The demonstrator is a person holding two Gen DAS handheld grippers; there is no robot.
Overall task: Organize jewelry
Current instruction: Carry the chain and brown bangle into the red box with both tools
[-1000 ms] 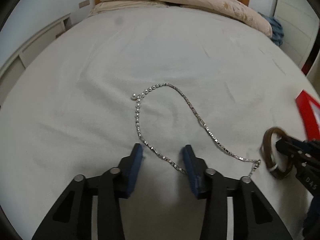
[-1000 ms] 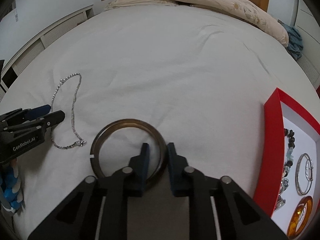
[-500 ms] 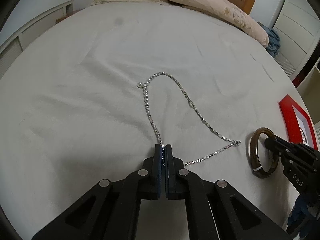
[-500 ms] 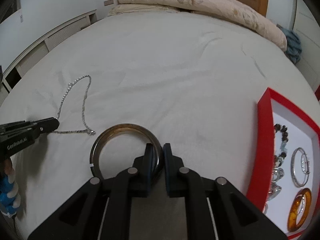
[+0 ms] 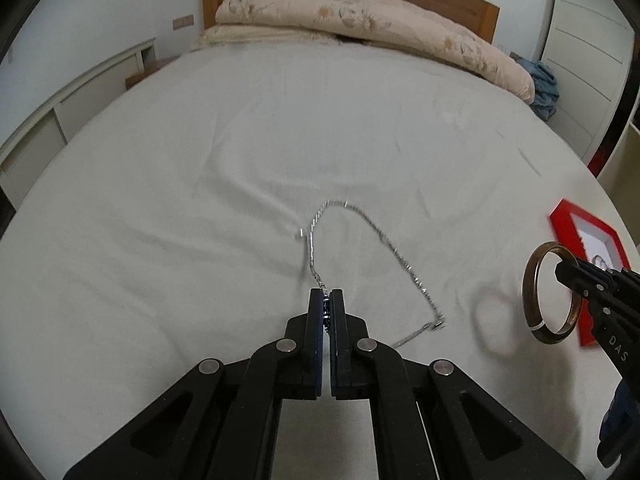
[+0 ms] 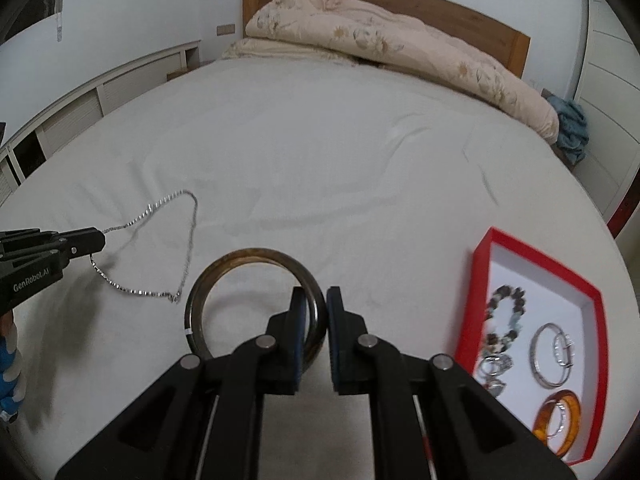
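A second ago the left gripper (image 5: 327,300) stood open astride the silver chain necklace (image 5: 384,240) lying flat on the white bedsheet (image 5: 200,200), and the brown bangle (image 6: 256,304) lay flat on the sheet; now the left jaws are pressed together on the chain, and both pieces are lifted, the bangle casting a ring of shadow below it; the left jaws have just been closing, with the chain between them. The right gripper (image 6: 316,300) stands narrow, its pads clamped on the bangle's rim at about 4 o'clock of the ring. The necklace is thin and beaded, looping from the left fingertips out toward 12 o'clock and back to its clasp at 3 o'clock. A red jewelry box (image 6: 480,264) holding bracelets sits at 4 o'clock in the right wrist view.
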